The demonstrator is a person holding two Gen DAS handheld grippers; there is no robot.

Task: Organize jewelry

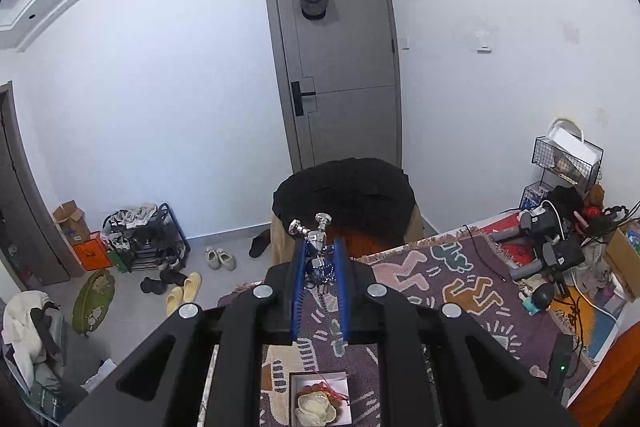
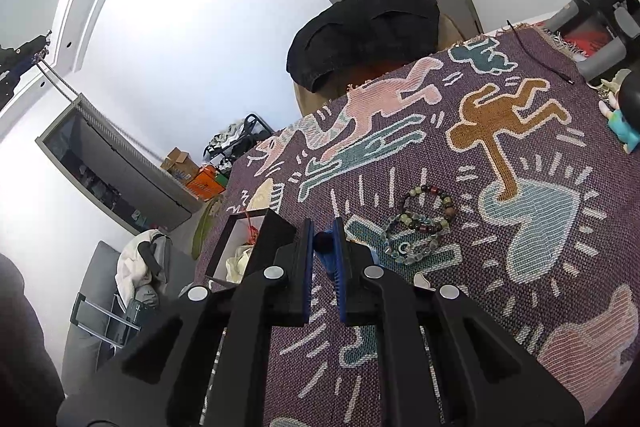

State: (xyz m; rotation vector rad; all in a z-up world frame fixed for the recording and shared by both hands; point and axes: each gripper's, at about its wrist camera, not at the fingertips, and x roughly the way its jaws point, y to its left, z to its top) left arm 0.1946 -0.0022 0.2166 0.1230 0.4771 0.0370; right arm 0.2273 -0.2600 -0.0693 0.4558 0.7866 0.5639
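My left gripper (image 1: 320, 247) is shut on a silver chain necklace with a shiny metal pendant (image 1: 316, 241), held high above the table; the chain hangs down between the blue pads. Below it an open white jewelry box (image 1: 320, 397) holds a pale flower-shaped piece and a red cord. In the right wrist view my right gripper (image 2: 325, 243) is shut on a small dark blue object (image 2: 324, 242), low over the patterned cloth (image 2: 520, 267). Two beaded bracelets (image 2: 424, 223) lie on the cloth just right of its tips. The box (image 2: 236, 247) sits left of it. The hanging chain (image 2: 64, 87) shows far left.
A black-covered chair (image 1: 344, 199) stands beyond the table's far edge. Spare grippers, cables and a small figurine (image 1: 538, 297) crowd the right side of the table. A wire rack (image 1: 566, 159) stands at the wall. Shoes and a shoe rack (image 1: 144, 239) are on the floor left.
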